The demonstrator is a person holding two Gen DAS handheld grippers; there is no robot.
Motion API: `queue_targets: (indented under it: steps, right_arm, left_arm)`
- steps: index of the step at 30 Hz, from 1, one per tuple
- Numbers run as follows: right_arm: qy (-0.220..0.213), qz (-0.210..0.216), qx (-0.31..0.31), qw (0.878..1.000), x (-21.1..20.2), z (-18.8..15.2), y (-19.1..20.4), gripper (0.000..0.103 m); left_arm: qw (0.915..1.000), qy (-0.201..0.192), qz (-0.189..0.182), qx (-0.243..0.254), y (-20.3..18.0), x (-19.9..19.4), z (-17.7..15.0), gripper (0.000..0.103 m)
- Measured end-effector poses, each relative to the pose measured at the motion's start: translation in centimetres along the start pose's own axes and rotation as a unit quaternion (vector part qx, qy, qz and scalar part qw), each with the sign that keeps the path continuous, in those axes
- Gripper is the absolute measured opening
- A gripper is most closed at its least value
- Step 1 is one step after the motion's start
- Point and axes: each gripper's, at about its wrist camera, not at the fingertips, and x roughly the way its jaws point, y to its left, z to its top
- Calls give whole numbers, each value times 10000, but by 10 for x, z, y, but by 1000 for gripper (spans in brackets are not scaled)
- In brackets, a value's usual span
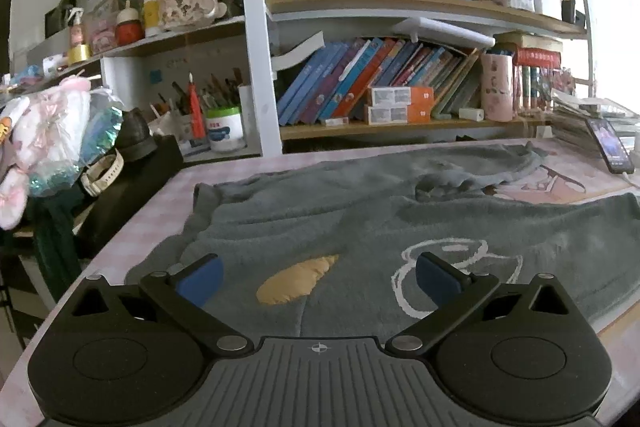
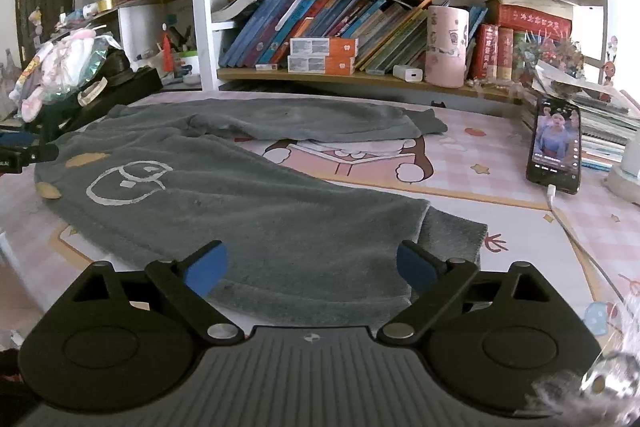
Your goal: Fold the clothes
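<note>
Grey fleece trousers [image 1: 360,219] [image 2: 248,203] lie spread on the pink desk mat [image 2: 460,163], with a white outline print [image 2: 128,181] and yellow patches [image 1: 294,279]. One leg runs along the back, the other toward the front right, ending in a cuff [image 2: 452,231]. My left gripper [image 1: 318,277] hovers open over the waist end, with the yellow patch between its blue pads [image 1: 202,279]. My right gripper [image 2: 312,267] hangs open over the near leg, close to the cuff. The left gripper's fingers [image 2: 24,151] show at the left edge of the right wrist view.
A phone [image 2: 556,147] leans at the right with a white cable [image 2: 576,231] trailing forward. Bookshelves [image 2: 360,27] stand behind the desk. Plush toys [image 1: 44,131], a watch [image 1: 102,173] and clutter crowd the left edge. Stacked papers [image 2: 600,123] lie far right.
</note>
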Motion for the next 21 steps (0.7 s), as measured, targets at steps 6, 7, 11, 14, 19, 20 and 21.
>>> queue_targets:
  steps: [6, 7, 11, 14, 19, 20, 21]
  right_arm:
    - [98, 32, 14, 9999, 9, 0, 0, 93]
    - [110, 44, 21, 9999, 11, 0, 0, 93]
    - [186, 113, 31, 9998, 19, 1, 0, 93]
    - [243, 157, 20, 9996, 25, 3, 1, 93]
    - [320, 218, -34, 9992, 35, 7, 2, 93]
    - [332, 239, -45, 9992, 37, 8, 2, 93]
    - [344, 261, -56, 9991, 39, 9, 3, 93]
  left_arm:
    - [9999, 119, -103, 16, -5, 7, -5, 103]
    - [9998, 129, -125, 21, -6, 7, -5, 103]
    - [9996, 168, -200, 48, -11, 10, -5, 103]
    - [9995, 199, -240, 86, -14, 13, -4, 103]
    - [9992, 281, -247, 115, -14, 20, -3, 103]
    - [9992, 301, -238, 109, -14, 21, -3, 103]
    - [9992, 320, -230, 104, -13, 23, -3, 103]
